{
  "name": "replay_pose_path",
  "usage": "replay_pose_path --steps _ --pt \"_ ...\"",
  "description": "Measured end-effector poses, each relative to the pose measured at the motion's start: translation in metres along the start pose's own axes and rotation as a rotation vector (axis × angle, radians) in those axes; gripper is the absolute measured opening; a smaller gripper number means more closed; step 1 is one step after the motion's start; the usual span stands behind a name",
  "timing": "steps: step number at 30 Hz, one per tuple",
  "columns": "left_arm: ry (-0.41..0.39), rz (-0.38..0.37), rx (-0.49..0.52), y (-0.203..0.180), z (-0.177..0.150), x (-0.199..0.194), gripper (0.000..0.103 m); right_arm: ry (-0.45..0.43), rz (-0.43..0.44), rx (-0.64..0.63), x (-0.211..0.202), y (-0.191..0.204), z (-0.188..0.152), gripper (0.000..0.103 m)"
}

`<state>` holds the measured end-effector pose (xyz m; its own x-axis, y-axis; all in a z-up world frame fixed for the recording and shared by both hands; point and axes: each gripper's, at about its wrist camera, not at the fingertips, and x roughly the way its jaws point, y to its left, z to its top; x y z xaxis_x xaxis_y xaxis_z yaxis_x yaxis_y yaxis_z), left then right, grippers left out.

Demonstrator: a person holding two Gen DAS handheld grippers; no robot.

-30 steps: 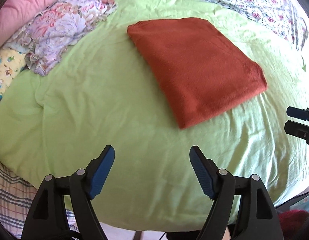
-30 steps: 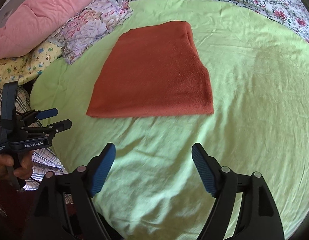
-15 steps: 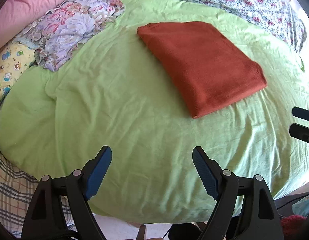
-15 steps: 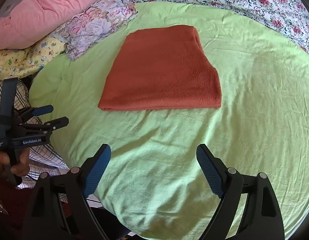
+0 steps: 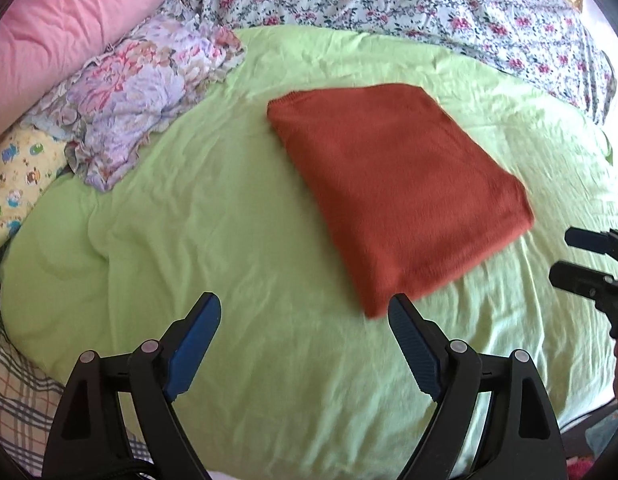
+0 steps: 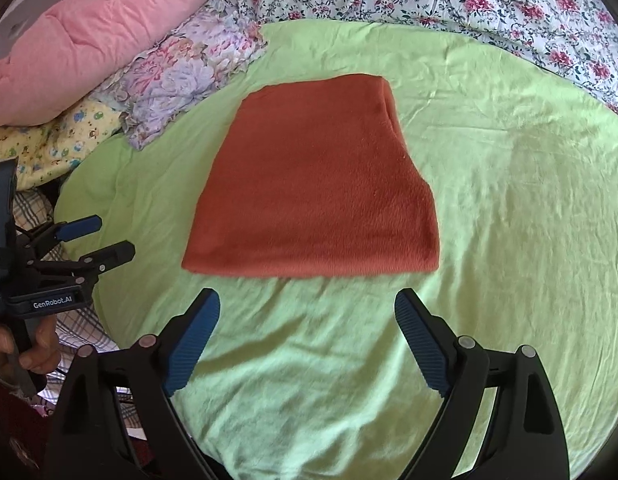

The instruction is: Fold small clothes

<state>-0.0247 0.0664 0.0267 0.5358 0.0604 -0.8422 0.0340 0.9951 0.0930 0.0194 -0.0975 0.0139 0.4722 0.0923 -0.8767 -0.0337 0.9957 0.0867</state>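
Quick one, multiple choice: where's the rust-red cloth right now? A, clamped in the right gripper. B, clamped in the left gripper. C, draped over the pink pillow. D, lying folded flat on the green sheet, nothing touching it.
D: the rust-red cloth lies folded flat on the green sheet, while the left gripper and the right gripper are both open and short of it.

Rust-red folded cloth (image 5: 397, 188): near corner blurred in left wrist view, hidden behind left gripper (image 5: 305, 328) finger. Right gripper (image 5: 581, 256): body cut by frame edge there. Pink quilt (image 6: 89, 40), floral sheet (image 6: 489, 4), hand (image 6: 25, 352): cut off at edges.
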Motion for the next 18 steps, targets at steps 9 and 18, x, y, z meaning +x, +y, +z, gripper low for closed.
replay_pose_path --steps 9,18 --pt "0.021 0.018 -0.006 -0.009 0.017 0.015 0.086 0.003 0.022 -0.027 0.011 -0.004 0.017 0.089" --pt "0.037 0.022 -0.014 -0.014 0.029 0.027 0.087 0.013 0.040 -0.012 0.025 -0.010 0.032 0.089"
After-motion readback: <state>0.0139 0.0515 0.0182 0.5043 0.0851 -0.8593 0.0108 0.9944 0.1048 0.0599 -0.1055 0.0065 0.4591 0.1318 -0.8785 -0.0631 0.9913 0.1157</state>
